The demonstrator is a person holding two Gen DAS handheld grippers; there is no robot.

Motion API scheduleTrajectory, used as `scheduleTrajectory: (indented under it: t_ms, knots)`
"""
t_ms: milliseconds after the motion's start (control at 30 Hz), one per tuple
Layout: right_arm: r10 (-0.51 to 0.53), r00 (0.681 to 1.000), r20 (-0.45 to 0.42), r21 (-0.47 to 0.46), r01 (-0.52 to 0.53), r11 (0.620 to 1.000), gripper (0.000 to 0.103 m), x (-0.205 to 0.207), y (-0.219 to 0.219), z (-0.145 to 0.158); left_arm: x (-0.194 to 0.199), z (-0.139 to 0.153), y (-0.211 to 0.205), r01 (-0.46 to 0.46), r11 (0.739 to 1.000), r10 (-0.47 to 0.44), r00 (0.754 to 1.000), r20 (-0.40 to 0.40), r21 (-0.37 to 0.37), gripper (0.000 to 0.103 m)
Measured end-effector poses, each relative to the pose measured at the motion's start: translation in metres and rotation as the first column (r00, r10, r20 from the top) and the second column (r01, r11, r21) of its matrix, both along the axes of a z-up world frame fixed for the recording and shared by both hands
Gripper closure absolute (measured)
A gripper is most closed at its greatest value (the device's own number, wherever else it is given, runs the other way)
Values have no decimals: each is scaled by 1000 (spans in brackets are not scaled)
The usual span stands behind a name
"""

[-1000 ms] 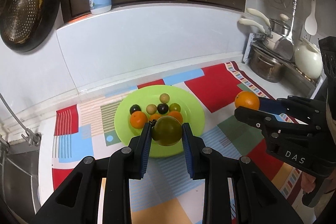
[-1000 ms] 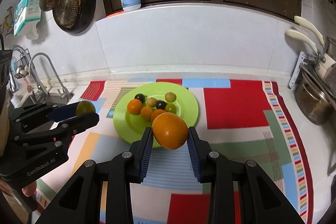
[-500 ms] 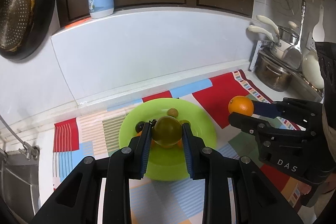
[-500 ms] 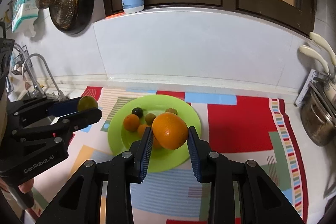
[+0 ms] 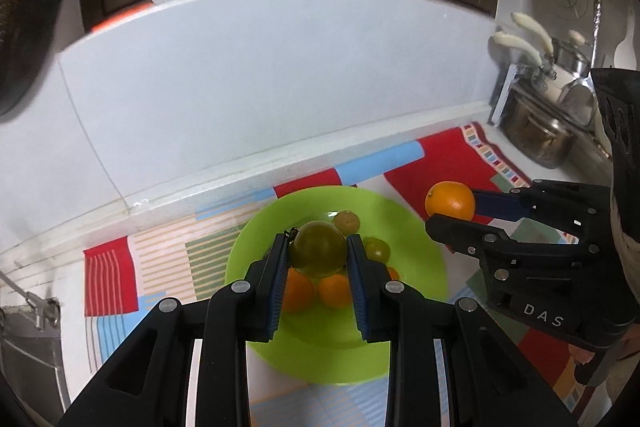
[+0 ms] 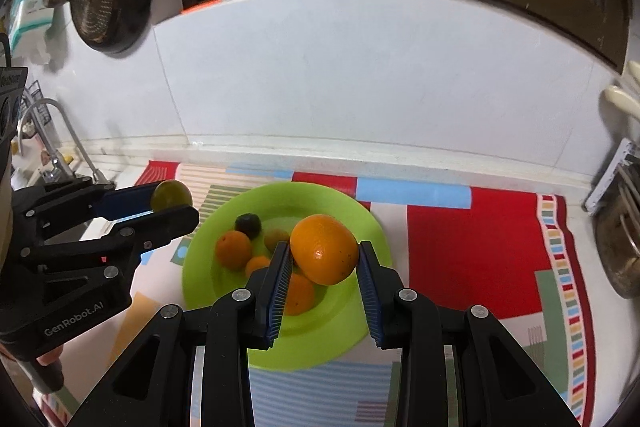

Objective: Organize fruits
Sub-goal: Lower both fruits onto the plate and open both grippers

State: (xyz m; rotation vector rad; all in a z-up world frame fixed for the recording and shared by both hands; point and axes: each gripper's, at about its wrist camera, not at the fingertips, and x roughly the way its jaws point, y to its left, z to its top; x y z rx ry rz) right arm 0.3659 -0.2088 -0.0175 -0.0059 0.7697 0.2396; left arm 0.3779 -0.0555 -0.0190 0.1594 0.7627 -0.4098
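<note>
- The left gripper [image 5: 318, 253] is pinching a green fruit [image 5: 318, 247] between its blue fingers [image 5: 280, 267], holding it in the air over the middle of the green plate [image 5: 420, 267].
- The right gripper [image 6: 322, 259] is clamping a large orange [image 6: 324, 255] the same way, hanging over the plate's 3 o'clock half as its own camera shows it.
- The plate is already carrying several small fruits: two or three little oranges [image 6: 234, 249] toward 9 o'clock, a dark fruit [image 6: 248, 223] near 11 o'clock, and a pale green one [image 5: 347, 222] near 12 o'clock.
- Both held fruits are round and smooth, so a release from this height is likely sending them rolling off the shallow rim onto the patterned mat [image 6: 480, 247] on the worktop.
- Setting either fruit onto the pile is risking a knock that scatters the small ones.
- The two grippers are sitting near each other over one plate, so lowering together is inviting a clash of fingers.
- The large orange is sitting toward the tips of the fingers, so a tilt of the wrist could be enough to slip it out.
</note>
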Motion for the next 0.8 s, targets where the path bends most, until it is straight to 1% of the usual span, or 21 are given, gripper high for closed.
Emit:
scheduleTrajectory:
  t_ms: [167, 267, 367, 467, 667, 700, 767, 800]
  knots:
    - [6, 1000, -28, -6, -7, 1000, 69, 22, 0, -14, 25, -18, -2, 3, 1000, -2, 998, -59, 10, 74]
    - [11, 998, -60, 19, -10, 1000, 69, 36, -2, -25, 39, -28, -3, -1, 1000, 3, 997, -79, 16, 74]
    - [9, 997, -75, 15, -8, 1000, 69, 46, -2, -31, 53, -37, -6, -5, 1000, 8, 995, -100, 27, 74]
    - [12, 995, -99, 38, -8, 999, 69, 56, -4, -36, 63, -43, -9, -4, 999, 10, 993, -118, 48, 74]
    - [15, 992, -123, 39, -10, 999, 69, 68, -5, -46, 76, -51, -13, -4, 999, 11, 989, -148, 50, 74]
    - [17, 992, -127, 42, -12, 999, 69, 69, -5, -47, 77, -51, -13, -5, 999, 13, 989, -149, 49, 73]
    - [12, 992, -123, 38, -8, 999, 68, 70, -5, -48, 77, -50, -13, -7, 999, 14, 990, -144, 48, 62]
    - [11, 992, -125, 38, -7, 999, 68, 70, -5, -48, 74, -48, -12, -8, 999, 15, 991, -131, 51, 60]
